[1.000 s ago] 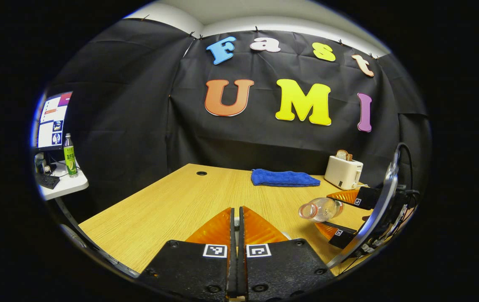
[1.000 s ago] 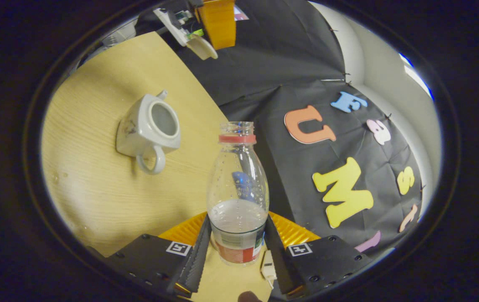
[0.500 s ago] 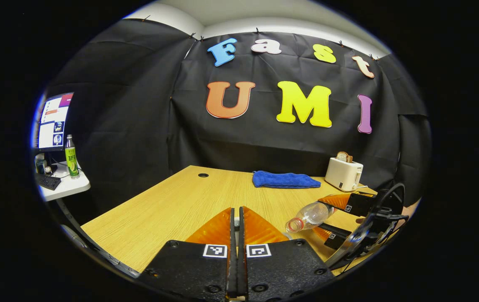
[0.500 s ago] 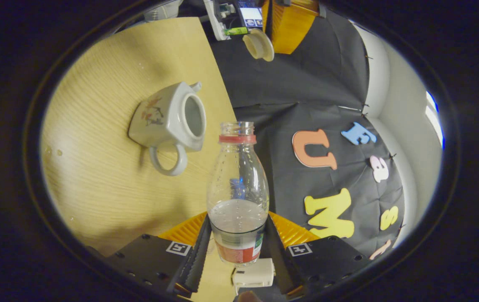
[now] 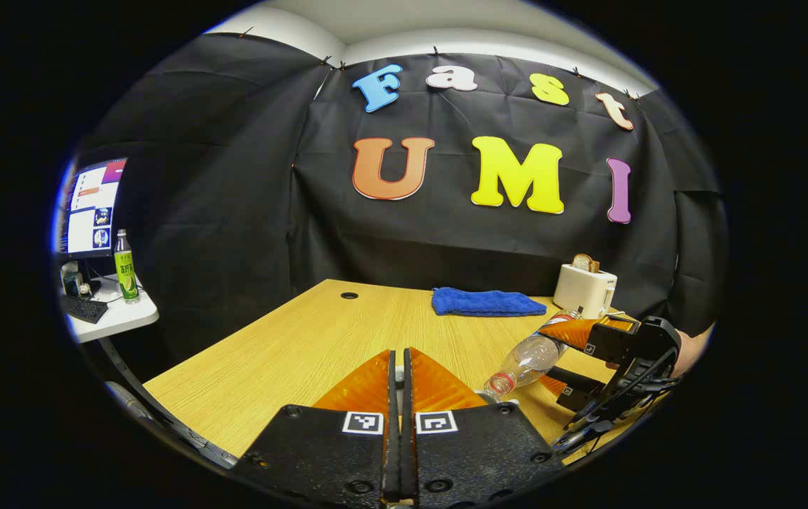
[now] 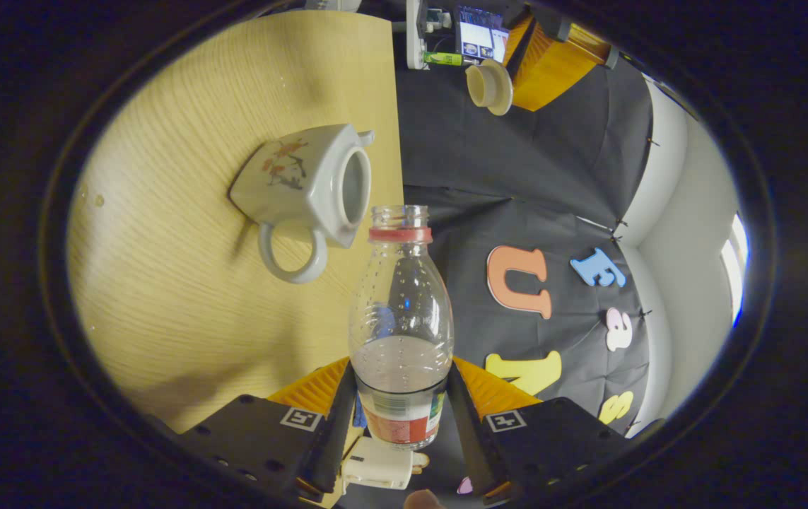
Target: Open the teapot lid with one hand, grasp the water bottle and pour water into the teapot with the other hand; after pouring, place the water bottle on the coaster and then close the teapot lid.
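My right gripper is shut on a clear water bottle, uncapped, with a red neck ring and some water in it. In the left gripper view the bottle is tilted mouth-down to the left in that gripper. A white teapot with a flower print stands lidless on the wooden table, just beyond the bottle's mouth. My left gripper is shut. In the right gripper view it holds the pale teapot lid up in the air, away from the teapot.
At the back of the table lie a blue cloth and a white toaster with bread in it. A side table at far left carries a monitor and a green bottle. A person's hand holds the right gripper.
The right gripper has rolled and lowered, tipping the bottle further mouth-down. In the right gripper view the teapot's opening has come closer to the bottle's mouth. The left gripper barely moved.
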`<state>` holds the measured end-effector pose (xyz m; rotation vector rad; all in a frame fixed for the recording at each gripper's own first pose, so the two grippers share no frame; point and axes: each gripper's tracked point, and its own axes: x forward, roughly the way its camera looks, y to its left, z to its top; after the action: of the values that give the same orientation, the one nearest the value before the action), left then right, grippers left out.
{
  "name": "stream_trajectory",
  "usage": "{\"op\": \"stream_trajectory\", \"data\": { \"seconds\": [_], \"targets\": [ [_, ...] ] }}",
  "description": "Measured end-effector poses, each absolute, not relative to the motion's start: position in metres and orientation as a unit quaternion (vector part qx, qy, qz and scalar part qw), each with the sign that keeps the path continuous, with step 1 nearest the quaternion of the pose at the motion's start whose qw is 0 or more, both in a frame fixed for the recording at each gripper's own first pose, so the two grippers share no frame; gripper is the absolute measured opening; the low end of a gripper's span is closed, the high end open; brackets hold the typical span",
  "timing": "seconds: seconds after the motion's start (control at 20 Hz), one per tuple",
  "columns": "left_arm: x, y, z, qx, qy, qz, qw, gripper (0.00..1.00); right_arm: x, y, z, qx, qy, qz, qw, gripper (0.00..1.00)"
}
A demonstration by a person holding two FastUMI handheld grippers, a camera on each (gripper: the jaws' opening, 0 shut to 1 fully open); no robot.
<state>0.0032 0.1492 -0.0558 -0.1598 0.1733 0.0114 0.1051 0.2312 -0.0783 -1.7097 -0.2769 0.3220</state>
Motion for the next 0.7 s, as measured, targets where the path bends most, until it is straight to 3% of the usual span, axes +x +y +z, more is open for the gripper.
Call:
{"op": "stream_trajectory", "data": {
  "seconds": [0.7],
  "targets": [
    [0.002,0.151,-0.051,-0.081,0.079,0.006,0.994,0.03,0.101,0.236,-0.062,-0.786,-0.153,0.126,0.585,0.68]
  ]
}}
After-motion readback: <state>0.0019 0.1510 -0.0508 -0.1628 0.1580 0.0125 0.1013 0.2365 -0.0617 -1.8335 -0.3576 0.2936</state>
